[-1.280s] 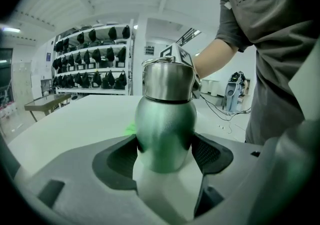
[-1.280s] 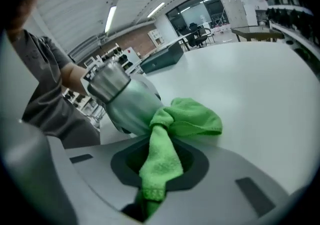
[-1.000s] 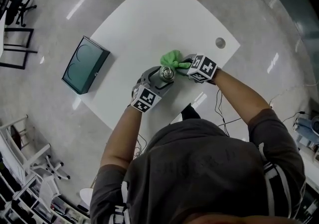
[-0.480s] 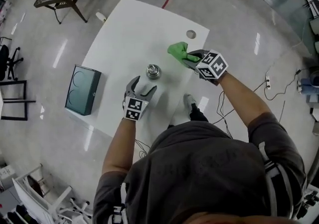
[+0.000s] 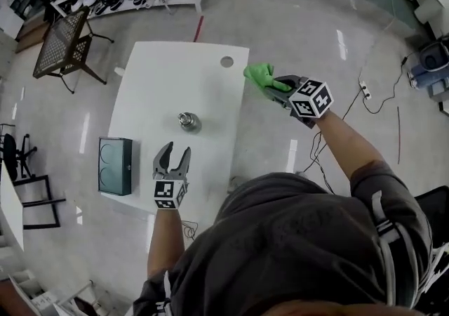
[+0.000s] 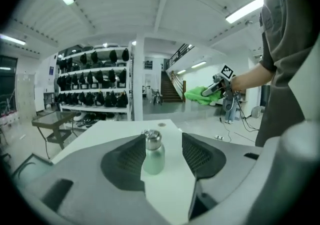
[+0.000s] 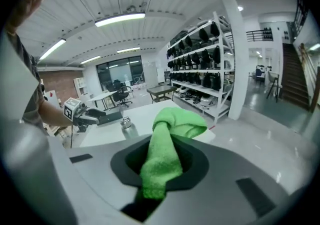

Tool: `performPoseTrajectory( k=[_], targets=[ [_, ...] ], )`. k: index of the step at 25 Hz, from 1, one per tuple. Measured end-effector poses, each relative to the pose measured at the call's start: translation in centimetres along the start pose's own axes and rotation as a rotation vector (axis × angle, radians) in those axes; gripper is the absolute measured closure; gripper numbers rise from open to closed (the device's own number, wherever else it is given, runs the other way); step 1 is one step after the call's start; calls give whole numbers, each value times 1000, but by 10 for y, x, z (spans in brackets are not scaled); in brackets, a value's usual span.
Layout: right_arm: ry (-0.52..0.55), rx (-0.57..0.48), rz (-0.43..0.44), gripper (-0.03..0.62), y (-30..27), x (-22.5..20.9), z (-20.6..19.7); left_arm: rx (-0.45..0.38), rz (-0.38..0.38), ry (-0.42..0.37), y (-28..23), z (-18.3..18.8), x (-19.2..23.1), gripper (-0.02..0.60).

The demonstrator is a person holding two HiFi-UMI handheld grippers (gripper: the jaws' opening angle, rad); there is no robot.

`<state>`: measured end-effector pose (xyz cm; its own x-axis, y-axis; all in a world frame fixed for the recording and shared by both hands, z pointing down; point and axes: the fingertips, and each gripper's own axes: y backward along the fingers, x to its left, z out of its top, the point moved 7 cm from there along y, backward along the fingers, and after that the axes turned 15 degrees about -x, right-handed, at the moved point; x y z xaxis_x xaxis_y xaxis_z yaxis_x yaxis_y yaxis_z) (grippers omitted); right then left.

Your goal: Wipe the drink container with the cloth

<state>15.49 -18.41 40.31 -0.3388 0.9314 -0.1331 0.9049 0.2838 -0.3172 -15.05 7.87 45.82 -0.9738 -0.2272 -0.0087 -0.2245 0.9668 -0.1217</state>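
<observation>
White table top [image 5: 154, 83] occupies the middle left of the head view, with polished floor on all sides. The drink container [image 5: 188, 122] stands upright and alone near the table's centre, well in from every edge. A second ago both tools were at it, the left one's jaws around its body and the cloth against it. Now the left gripper [image 5: 175, 153] sits back at the table's lower edge, its jaws spread but just narrowing, with nothing between them; its own view shows the container standing further off down the table. The right gripper [image 5: 280, 86] is past the table's right edge, over the floor at centre right, pinching the green cloth [image 5: 259, 74], which bunches out beyond its jaws. Judgement: contact with the container is broken on both sides, so the wipe reads as finished or paused. Open room is ample across the table; a round hole [image 5: 226, 62] lies near its upper right corner. A dark green box [image 5: 114, 165] stands close to the table's lower left edge, and cables [image 5: 393, 107] trail on the floor at right.
</observation>
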Motion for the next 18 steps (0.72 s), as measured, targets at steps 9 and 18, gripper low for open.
performPoseTrajectory(
  k=[9,18],
  targets=[
    [-21,-79,-124,556,130,-36,-20,-178,-173,35,-90,74,-119,450],
    [-43,-139,-247,556,286,-71,-58,-196,-345,101,-208,100,-277,563]
  ],
)
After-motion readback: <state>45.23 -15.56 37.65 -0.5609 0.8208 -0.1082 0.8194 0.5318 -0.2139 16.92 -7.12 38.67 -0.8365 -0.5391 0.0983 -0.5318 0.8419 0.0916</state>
